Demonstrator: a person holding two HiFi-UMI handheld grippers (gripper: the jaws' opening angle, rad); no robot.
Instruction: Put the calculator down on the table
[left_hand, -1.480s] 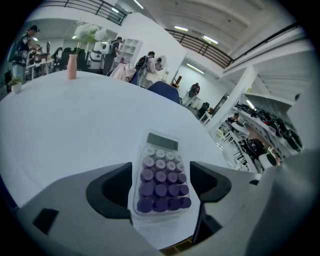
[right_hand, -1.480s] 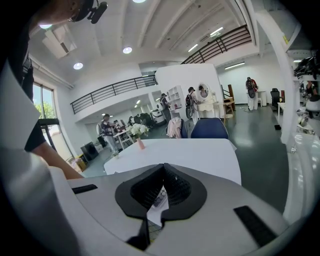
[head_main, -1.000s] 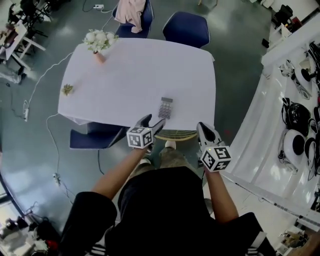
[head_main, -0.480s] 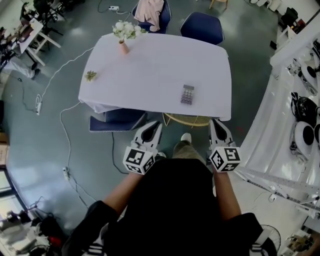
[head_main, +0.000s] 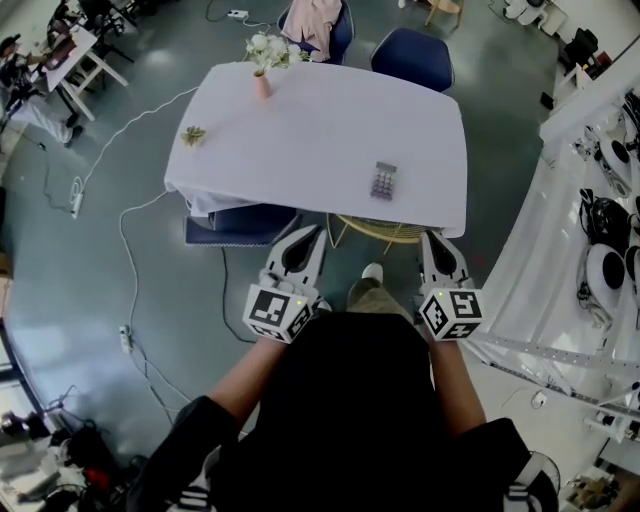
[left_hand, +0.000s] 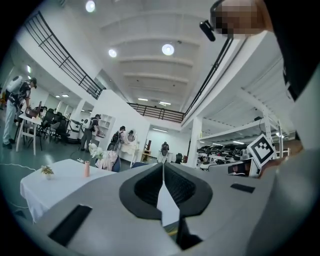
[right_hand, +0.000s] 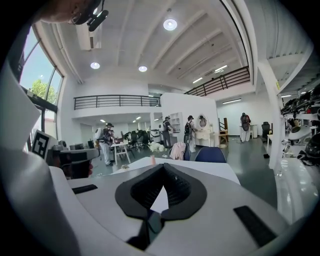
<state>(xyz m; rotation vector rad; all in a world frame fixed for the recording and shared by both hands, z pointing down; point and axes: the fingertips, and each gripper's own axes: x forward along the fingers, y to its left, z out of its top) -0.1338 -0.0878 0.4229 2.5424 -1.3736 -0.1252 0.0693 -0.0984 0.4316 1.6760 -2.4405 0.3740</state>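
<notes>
The grey calculator (head_main: 384, 180) lies flat on the white table (head_main: 300, 120), near its front right part, with nothing touching it. Both grippers hang short of the table's front edge, over the floor, close to the person's body. My left gripper (head_main: 311, 233) is shut and empty; in the left gripper view its jaws meet along one line (left_hand: 163, 168). My right gripper (head_main: 438, 240) is also shut with nothing held, tips together (right_hand: 163, 168). The calculator itself is hidden behind the jaws in both gripper views.
A pink vase of white flowers (head_main: 262, 75) and a small dried sprig (head_main: 193, 134) stand on the table's far left. A blue chair (head_main: 238, 224) and a wicker stool (head_main: 385, 232) sit at the front edge. A white counter (head_main: 545, 250) runs along the right. Cables (head_main: 128, 290) trail across the floor.
The left gripper was beside the calculator at the table's front edge; both grippers have drawn back from the table and the left jaws have come together. The calculator stays on the table.
</notes>
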